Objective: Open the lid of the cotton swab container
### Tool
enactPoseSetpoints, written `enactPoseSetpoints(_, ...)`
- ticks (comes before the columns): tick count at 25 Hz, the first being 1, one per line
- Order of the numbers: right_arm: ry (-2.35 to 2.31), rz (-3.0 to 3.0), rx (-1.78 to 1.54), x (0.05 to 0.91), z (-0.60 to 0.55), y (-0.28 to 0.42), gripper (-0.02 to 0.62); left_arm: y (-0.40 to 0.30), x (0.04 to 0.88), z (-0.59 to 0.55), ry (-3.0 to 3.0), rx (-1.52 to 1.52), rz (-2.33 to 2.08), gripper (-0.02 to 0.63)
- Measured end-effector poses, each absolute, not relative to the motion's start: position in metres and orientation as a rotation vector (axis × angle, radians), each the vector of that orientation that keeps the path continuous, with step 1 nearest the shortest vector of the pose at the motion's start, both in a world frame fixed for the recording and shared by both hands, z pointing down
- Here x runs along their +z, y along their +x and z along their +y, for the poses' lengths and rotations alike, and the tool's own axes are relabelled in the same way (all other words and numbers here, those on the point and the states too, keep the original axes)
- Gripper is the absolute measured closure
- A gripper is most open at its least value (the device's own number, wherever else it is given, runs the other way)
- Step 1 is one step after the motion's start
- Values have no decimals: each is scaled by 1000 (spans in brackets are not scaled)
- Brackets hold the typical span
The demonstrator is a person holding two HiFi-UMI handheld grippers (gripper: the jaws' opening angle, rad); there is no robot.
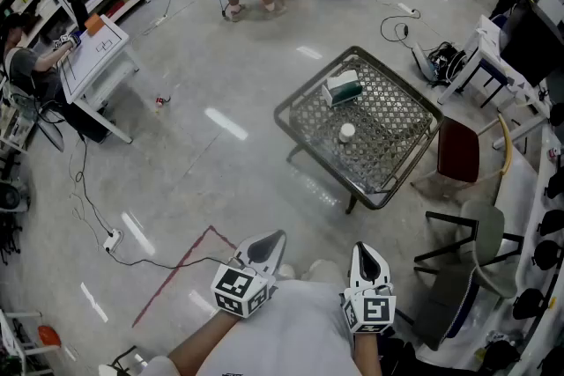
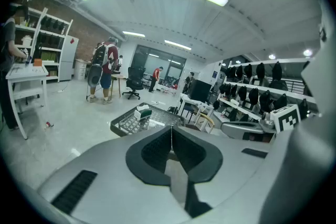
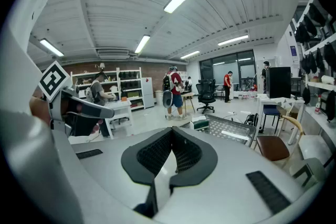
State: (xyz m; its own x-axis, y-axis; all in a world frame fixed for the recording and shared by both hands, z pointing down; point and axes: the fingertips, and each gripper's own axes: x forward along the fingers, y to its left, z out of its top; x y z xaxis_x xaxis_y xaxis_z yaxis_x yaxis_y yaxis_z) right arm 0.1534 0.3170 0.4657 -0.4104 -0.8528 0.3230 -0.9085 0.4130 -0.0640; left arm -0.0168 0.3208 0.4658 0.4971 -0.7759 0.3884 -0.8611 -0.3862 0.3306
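Tools: left tool point(image 1: 269, 246) and right tool point(image 1: 366, 258) clenched, empty; I hold them by my body, nothing in reach.
Container: cotton swab container point(image 1: 347, 132) on worktop point(image 1: 388, 180), well apart.

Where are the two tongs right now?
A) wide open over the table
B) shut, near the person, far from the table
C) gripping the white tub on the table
B: left tongs and right tongs are shut and empty, well short of the table where the tub sits.
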Motion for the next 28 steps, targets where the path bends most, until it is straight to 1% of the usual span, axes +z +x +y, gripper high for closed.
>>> enactPoseSetpoints(6, 1475, -2462, 291, 457, 307, 169, 595, 6, 449, 316, 2291, 255, -1422, 600)
enactPoseSetpoints(14, 1492, -2505, 260, 434, 294, 195, 595, 40, 427, 303, 2326, 248, -1463, 598)
enactPoseSetpoints(21, 1454, -2566, 225, 440, 282, 211, 594, 62, 433, 300, 2326, 266, -1506, 599)
enactPoseSetpoints(28, 1483, -2559, 297, 451, 259, 221, 594, 73, 439, 278, 2324, 285, -1483, 598)
